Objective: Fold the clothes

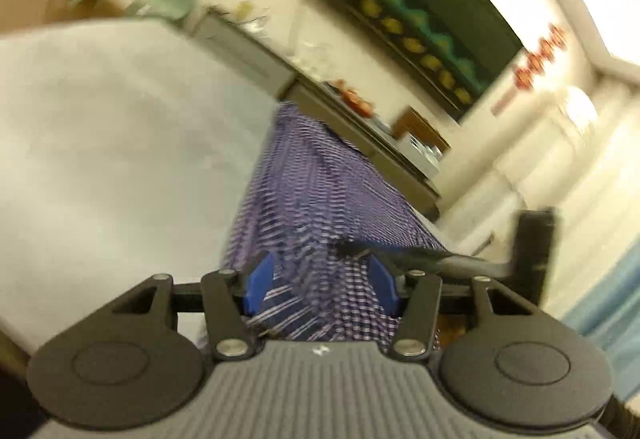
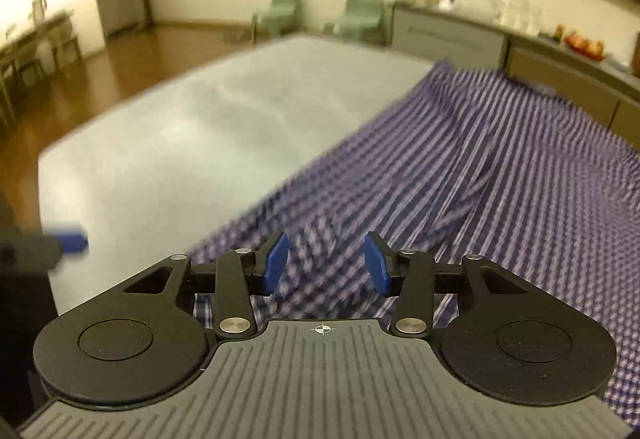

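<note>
Left wrist view motion-blurred throughout: checked purple cloth (image 1: pixel 320 191) smeared, weave unreadable. Other tool (image 1: pixel 460 259) at right middle just a dark streak, state unclear. In right wrist view, cloth (image 2: pixel 500 167) cut off by right edge; blurred blue tip (image 2: pixel 72 241) at left edge, rest hidden. Items on far cabinet (image 2: pixel 452 35) too small.

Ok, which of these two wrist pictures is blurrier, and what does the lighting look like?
Left wrist view: heaviest motion smear, across the checked garment, the wall hanging and the cabinets; only the gripper body looks crisp. Right wrist view: sharper, with blur mostly on the cloth near the fingers and the table edge. Both: warm yellowish light and bowed fisheye lines.
</note>
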Demonstrator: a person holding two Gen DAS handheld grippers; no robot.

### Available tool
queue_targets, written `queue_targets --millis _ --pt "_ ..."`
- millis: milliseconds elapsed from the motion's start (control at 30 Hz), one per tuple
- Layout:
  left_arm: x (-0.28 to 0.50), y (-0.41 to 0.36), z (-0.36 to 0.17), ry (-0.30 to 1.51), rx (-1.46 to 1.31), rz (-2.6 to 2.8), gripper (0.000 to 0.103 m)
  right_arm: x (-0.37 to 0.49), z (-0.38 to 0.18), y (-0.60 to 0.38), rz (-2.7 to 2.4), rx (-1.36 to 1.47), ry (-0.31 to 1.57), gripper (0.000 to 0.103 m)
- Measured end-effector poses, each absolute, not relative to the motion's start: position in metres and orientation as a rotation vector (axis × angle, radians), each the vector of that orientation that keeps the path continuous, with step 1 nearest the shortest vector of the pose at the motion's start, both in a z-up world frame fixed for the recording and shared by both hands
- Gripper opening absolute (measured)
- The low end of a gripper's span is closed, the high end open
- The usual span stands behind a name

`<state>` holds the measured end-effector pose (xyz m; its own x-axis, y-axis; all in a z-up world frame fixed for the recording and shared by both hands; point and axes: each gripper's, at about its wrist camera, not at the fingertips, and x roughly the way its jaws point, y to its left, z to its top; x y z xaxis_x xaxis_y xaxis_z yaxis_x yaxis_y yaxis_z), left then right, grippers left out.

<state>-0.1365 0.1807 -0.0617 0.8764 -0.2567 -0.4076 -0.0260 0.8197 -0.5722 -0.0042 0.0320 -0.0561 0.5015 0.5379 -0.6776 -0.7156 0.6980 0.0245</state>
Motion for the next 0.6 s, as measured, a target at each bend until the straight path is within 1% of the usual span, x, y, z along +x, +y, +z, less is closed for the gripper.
queue_targets --millis 33,67,100,133,167,200,233,300,367,433,467,533,600 --pt "-0.129 0.173 -0.062 0.518 -0.571 -0.137 0.053 0.002 -0.068 0.034 0.754 -0.289 0.768 0.048" --pt "-0.121 0.165 -0.066 0.553 -0.544 -0.135 0.052 0.007 -0.078 0.033 0.736 -0.293 0.804 0.050" --pt "-0.111 0.159 -0.072 0.605 -0.526 -0.126 0.052 0.009 -0.081 0.028 0.735 -0.279 0.789 0.057" --pt "-0.102 0.156 -0.082 0.673 -0.516 -0.102 0.051 0.011 -0.083 0.024 0.732 -0.278 0.795 0.056" --pt "-0.099 0.156 -0.088 0.703 -0.510 -0.083 0.044 0.015 -0.081 0.018 0.728 -0.273 0.808 0.055" --pt "-0.099 0.155 -0.090 0.706 -0.505 -0.074 0.042 0.018 -0.076 0.007 0.726 -0.245 0.813 0.055" --pt "-0.100 0.155 -0.092 0.709 -0.500 -0.066 0.043 0.020 -0.069 -0.007 0.725 -0.209 0.796 0.056" --pt "-0.101 0.154 -0.096 0.715 -0.490 -0.048 0.044 0.027 -0.060 -0.039 0.701 -0.165 0.765 0.065" --pt "-0.101 0.153 -0.096 0.714 -0.487 -0.044 0.046 0.044 -0.057 -0.068 0.646 -0.146 0.769 0.067" --pt "-0.098 0.150 -0.094 0.724 -0.472 -0.040 0.046 0.067 -0.061 -0.100 0.566 -0.127 0.797 0.067" --pt "-0.096 0.150 -0.092 0.736 -0.462 -0.037 0.047 0.075 -0.063 -0.126 0.516 -0.095 0.806 0.067" --pt "-0.096 0.155 -0.084 0.742 -0.453 -0.021 0.051 0.085 -0.059 -0.188 0.396 0.000 0.781 0.068" --pt "-0.100 0.154 -0.071 0.723 -0.438 -0.019 0.055 0.097 -0.057 -0.261 0.199 0.108 0.726 0.076"
